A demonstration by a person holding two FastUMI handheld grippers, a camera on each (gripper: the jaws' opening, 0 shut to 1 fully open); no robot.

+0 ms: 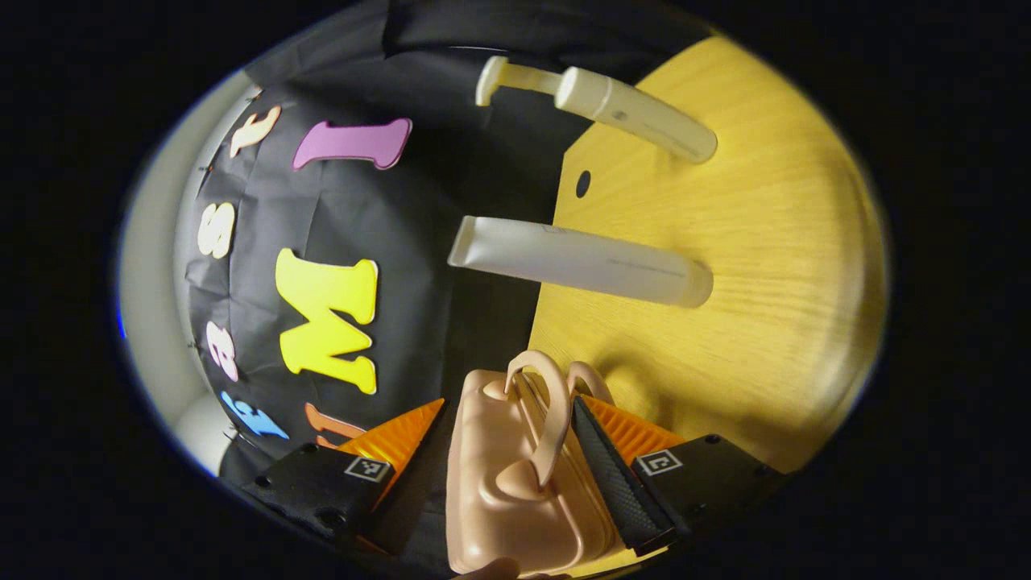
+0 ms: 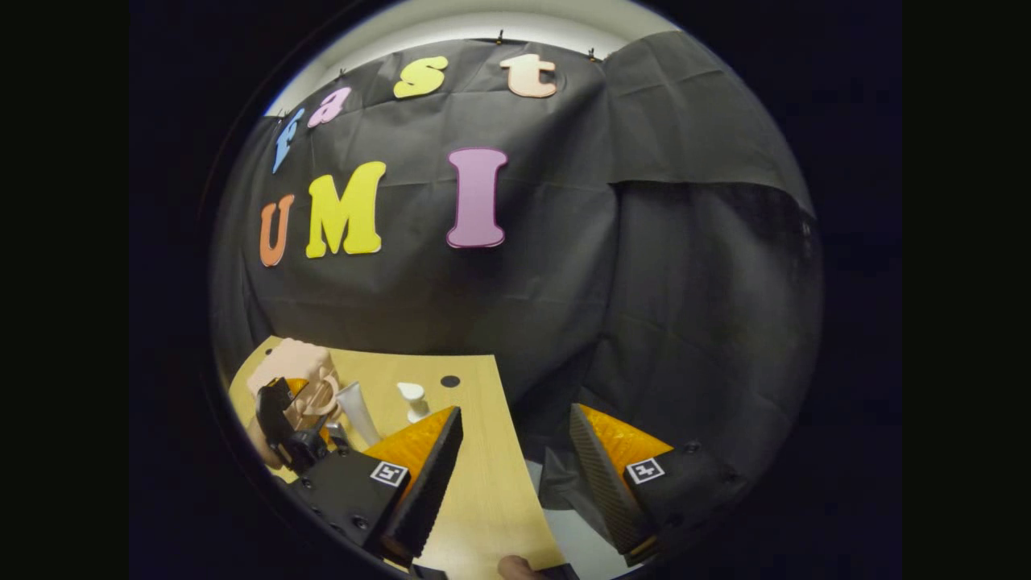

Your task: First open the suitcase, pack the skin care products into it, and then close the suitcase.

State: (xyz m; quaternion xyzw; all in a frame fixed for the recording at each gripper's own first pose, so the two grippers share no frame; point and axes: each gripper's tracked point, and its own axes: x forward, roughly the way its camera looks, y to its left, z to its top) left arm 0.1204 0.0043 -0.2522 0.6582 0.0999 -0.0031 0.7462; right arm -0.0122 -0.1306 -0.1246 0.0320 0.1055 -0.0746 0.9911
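The pink suitcase stands closed on the wooden table, its two handles together on top. My left gripper is open around it; one finger lies against the suitcase's side and a gap shows at the other. A white tube and a white pump bottle stand on the table beyond it. In the right gripper view the suitcase, left gripper, tube and pump bottle sit at the far left. My right gripper is open and holds nothing, above the table's edge.
The table has a small round hole near its back edge, also seen from the left gripper as the hole. Black cloth walls close the booth behind and beside it. Part of a hand shows at the bottom.
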